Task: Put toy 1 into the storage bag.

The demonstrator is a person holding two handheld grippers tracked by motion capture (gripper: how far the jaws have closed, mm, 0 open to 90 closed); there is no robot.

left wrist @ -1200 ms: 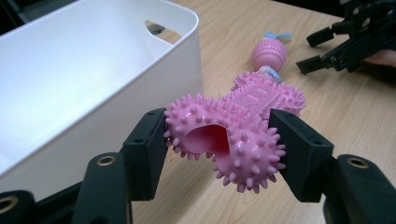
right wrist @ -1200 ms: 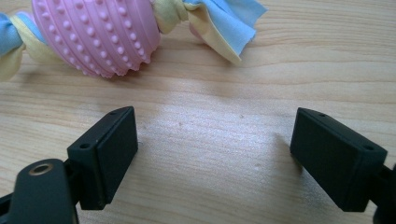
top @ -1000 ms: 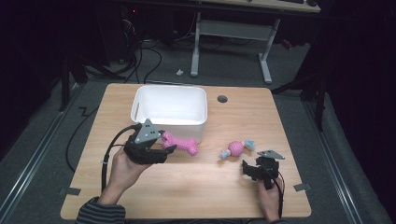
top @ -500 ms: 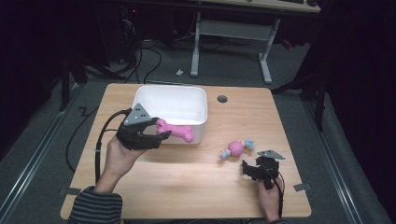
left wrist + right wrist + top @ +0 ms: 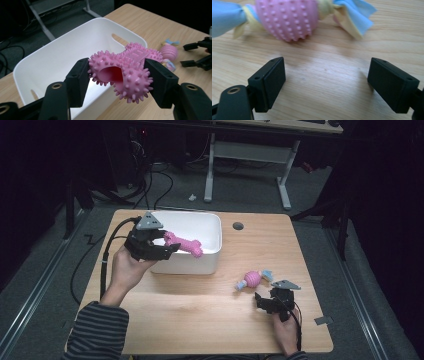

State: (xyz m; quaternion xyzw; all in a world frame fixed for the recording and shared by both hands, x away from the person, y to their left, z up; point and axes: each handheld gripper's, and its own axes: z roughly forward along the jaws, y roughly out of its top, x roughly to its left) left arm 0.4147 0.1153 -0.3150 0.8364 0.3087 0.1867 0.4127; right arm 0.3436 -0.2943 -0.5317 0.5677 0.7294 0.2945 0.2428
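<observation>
Midair, your left gripper (image 5: 117,82) clamped spiky pink bone (image 5: 125,72) over white bin's (image 5: 210,262) near rim; release deeper inside. Right gripper (image 5: 327,82) gaped beside ball toy (image 5: 289,17).

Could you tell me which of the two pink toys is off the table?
The spiky bone, clamped in the left hand-held gripper over the bin; the ball toy lies on the table.

No text, label, brand, number or sign can be read anywhere.

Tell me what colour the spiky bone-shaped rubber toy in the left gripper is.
Pink all over; the spiky bone-shaped rubber toy shows best in the left gripper view.
</observation>
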